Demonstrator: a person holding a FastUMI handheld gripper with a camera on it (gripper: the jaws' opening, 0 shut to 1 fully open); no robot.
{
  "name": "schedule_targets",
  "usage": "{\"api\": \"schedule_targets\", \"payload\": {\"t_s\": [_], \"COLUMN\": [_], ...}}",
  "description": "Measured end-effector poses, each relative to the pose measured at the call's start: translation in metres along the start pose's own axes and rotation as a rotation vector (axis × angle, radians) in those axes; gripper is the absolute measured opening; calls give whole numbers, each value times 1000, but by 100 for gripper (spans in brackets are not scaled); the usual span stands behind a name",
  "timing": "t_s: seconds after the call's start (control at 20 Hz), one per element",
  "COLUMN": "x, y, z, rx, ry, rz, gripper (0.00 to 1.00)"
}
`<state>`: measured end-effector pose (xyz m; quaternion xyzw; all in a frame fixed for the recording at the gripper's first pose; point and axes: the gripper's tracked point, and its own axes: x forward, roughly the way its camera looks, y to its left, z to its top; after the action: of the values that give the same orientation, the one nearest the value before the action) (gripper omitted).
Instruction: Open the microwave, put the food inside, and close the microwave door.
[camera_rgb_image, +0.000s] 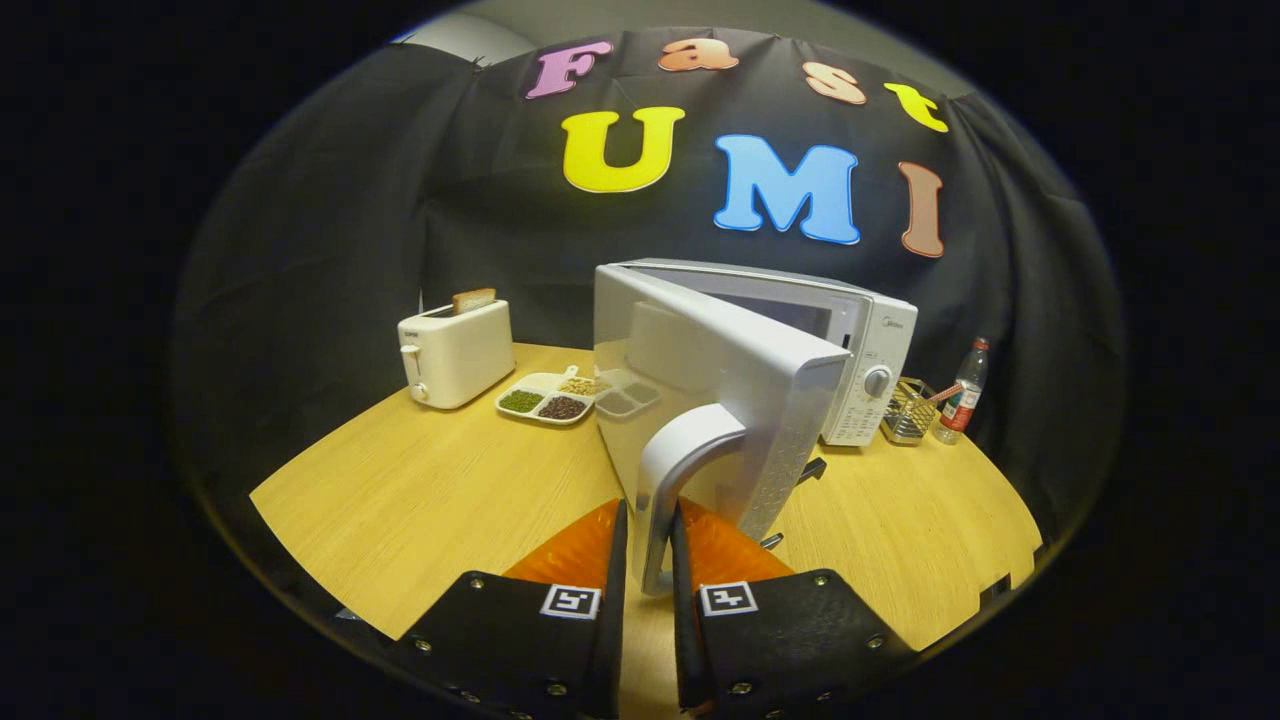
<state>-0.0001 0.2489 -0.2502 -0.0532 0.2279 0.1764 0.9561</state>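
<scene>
A white microwave (860, 340) stands at the back of the wooden table (420, 500). Its door (700, 390) is swung out toward me, roughly half open. The curved door handle (675, 470) runs down between my two fingers, and my gripper (648, 545) is shut on it, one finger on each side. A white divided food tray (548, 398) with green, dark and pale portions lies on the table left of the door, beyond the fingers. The inside of the microwave is hidden behind the door.
A white toaster (455, 352) with a slice of bread in its slot stands left of the food tray. A metal wire basket (908, 412) and a plastic bottle (962, 392) stand right of the microwave. The table's front edge lies close below the gripper.
</scene>
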Motion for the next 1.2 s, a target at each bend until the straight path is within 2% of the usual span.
{"api": "schedule_targets", "payload": {"t_s": [0.6,0.75,0.95,1.0,1.1,1.2], "x": [-11,-25,-62,-73,-91,-106], "y": [78,102,135,135,136,127], "z": [1,5,23,31,46,60], "rx": [-69,-52,-78,-77,-61,-56], "ry": [4,-15,-80,-108,-149,-178], "rz": [63,152,343,365,408,418], "gripper": [22,27,32,45,49,81]}}
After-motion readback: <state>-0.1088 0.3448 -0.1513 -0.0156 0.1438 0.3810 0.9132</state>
